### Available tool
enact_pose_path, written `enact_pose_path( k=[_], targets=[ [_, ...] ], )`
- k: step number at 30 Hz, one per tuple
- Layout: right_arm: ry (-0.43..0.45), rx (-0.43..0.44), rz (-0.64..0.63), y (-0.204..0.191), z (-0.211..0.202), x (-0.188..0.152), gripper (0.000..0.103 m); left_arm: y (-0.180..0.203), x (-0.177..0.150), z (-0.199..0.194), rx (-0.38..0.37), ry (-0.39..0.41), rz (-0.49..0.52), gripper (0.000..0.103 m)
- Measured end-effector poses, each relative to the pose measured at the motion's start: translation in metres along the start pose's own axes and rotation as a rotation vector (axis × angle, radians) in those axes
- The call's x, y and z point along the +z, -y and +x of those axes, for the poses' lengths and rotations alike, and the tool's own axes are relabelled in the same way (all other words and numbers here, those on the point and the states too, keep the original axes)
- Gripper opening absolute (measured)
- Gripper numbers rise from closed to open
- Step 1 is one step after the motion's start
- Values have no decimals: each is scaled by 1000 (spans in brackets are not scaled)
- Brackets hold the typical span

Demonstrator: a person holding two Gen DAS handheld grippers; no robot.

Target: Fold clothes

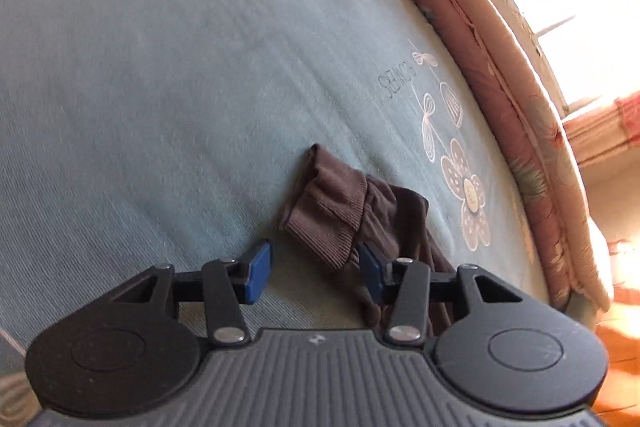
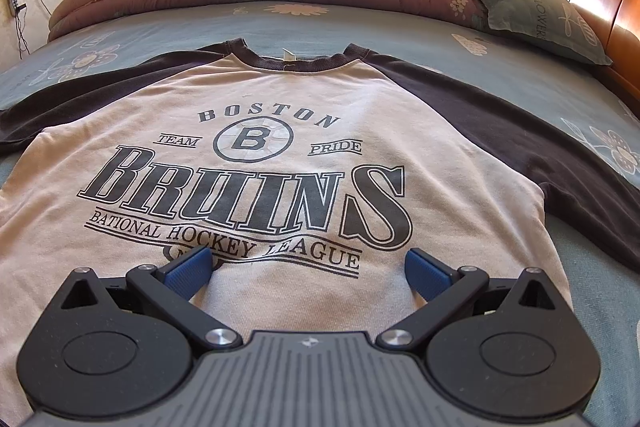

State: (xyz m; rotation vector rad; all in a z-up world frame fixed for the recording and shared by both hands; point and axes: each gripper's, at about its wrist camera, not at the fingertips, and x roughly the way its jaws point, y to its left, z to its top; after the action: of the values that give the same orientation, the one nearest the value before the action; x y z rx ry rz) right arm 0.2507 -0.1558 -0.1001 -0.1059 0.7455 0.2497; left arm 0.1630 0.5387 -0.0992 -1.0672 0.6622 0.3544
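Two grippers are over a bed with a blue flowered sheet (image 2: 360,23). On it a cream sweatshirt (image 2: 280,99) with dark sleeves lies flat, its print facing up. The right gripper (image 2: 308,267) hovers above its lower part, jaws wide apart and holding nothing. The left gripper (image 1: 314,271) stands about half open – a brown ribbed cuff (image 1: 324,207) lies just ahead, partly between the blue pads (image 1: 256,267), not pinched.

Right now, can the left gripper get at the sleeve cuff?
Probably yes. The left gripper is open just short of the brown ribbed sleeve cuff, which lies exposed on the blue bedsheet with nothing covering it.
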Motion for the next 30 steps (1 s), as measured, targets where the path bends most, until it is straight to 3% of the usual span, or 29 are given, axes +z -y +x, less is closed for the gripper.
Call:
enact_pose_path(
  k=[2,4,5,6,7,8,11,16,19,23,25,28,30],
  targets=[
    [0,-2,2,0,0,0,103,-3,2,6,-46,12,-36,65],
    [0,-4,4,0,0,0,103,-3,3,11,-73,27,-53,63],
    [0,-5,5,0,0,0,103,3,3,14,-52,39,-23,62],
    [1,-6,6,-1,0,0,103,10,2,16,-23,52,19,56],
    [2,-8,8,-1,0,-1,103,17,0,19,18,55,67,28],
    [4,-10,10,-1,-1,-1,103,22,-2,22,60,47,99,10],
    [4,-13,13,-1,-1,-2,103,27,-5,12,68,75,122,6],
    [-7,-13,14,-1,0,0,103,23,-4,-34,79,149,163,5],
    [-2,-14,15,-2,-1,-1,103,13,1,-49,104,106,187,10],
    [-17,-24,16,-3,0,2,103,15,2,-60,223,118,233,14],
    [-37,-30,19,-3,0,4,103,24,-1,-64,218,114,257,16],
    [-93,-40,28,-4,3,12,103,46,-10,-63,183,84,312,34],
    [-144,-47,27,-6,4,20,103,71,-20,-52,144,45,368,38]
  ],
)
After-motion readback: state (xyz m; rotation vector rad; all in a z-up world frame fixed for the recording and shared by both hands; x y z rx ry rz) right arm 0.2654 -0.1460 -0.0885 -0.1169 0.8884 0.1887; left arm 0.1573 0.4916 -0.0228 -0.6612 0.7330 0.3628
